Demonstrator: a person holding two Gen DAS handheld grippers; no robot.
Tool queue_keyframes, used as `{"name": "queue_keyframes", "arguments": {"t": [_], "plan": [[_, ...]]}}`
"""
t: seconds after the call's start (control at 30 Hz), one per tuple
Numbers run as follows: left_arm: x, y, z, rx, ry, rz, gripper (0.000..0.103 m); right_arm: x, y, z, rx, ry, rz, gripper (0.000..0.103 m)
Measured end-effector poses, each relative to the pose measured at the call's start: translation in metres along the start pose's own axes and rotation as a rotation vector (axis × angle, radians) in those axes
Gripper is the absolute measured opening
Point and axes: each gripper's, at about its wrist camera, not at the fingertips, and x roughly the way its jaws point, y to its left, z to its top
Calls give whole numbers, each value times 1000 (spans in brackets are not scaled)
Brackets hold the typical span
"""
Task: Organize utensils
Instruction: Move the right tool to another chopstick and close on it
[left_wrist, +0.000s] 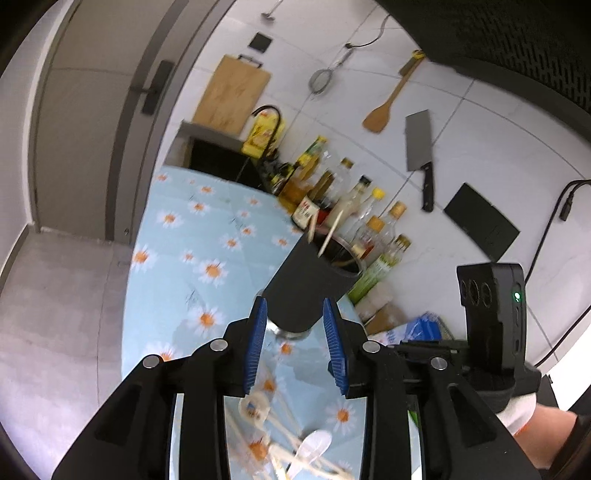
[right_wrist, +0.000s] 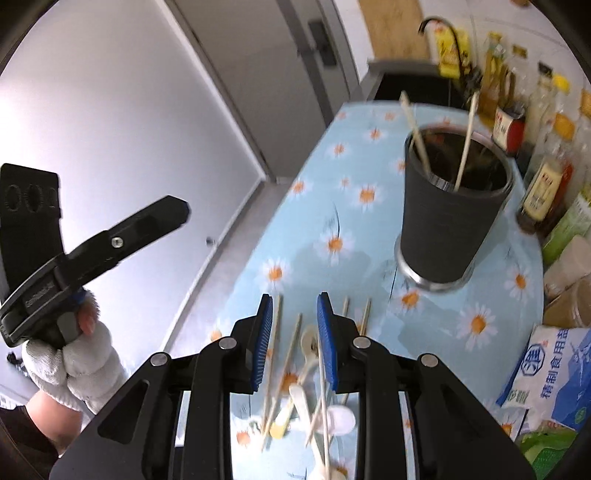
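Observation:
A dark utensil holder (left_wrist: 312, 286) stands on the daisy-print tablecloth, with two chopsticks (left_wrist: 328, 234) in it. It also shows in the right wrist view (right_wrist: 450, 214), with its chopsticks (right_wrist: 417, 133). My left gripper (left_wrist: 295, 332) is open and empty, raised with its jaws either side of the holder's base in the view. My right gripper (right_wrist: 293, 332) is open and empty above a loose pile of chopsticks (right_wrist: 275, 354) and white spoons (right_wrist: 308, 343). The pile also shows under the left gripper (left_wrist: 280, 435).
Sauce and oil bottles (left_wrist: 332, 199) line the wall behind the holder. A salt bag (right_wrist: 554, 373) lies at the right. A sink (left_wrist: 218, 158) lies beyond the tablecloth (left_wrist: 192, 236). A cleaver (left_wrist: 419, 147), spatula (left_wrist: 386, 103) and cutting board (left_wrist: 231, 96) are on the wall.

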Motion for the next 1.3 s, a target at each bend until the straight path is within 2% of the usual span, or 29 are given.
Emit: {"name": "queue_keyframes", "arguments": {"t": [0.17, 0.37, 0.5, 0.77, 0.83, 1.0, 1.3], "plan": [[-8, 21, -28, -58, 27, 45, 30, 35, 6, -7, -63, 164, -45, 27], [-17, 45, -69, -124, 66, 102, 30, 66, 6, -23, -146, 284, -83, 27], [-18, 55, -88, -169, 86, 112, 30, 88, 10, -31, -213, 361, -103, 26], [-16, 66, -123, -241, 114, 109, 30, 113, 9, -38, -288, 452, -147, 21], [-13, 68, -129, -261, 127, 110, 30, 119, 11, -40, -311, 469, -164, 16], [-10, 73, -138, -283, 146, 116, 30, 130, 12, -44, -332, 518, -195, 15], [-8, 75, -145, -300, 165, 108, 30, 150, 12, -40, -326, 557, -204, 15]]}}
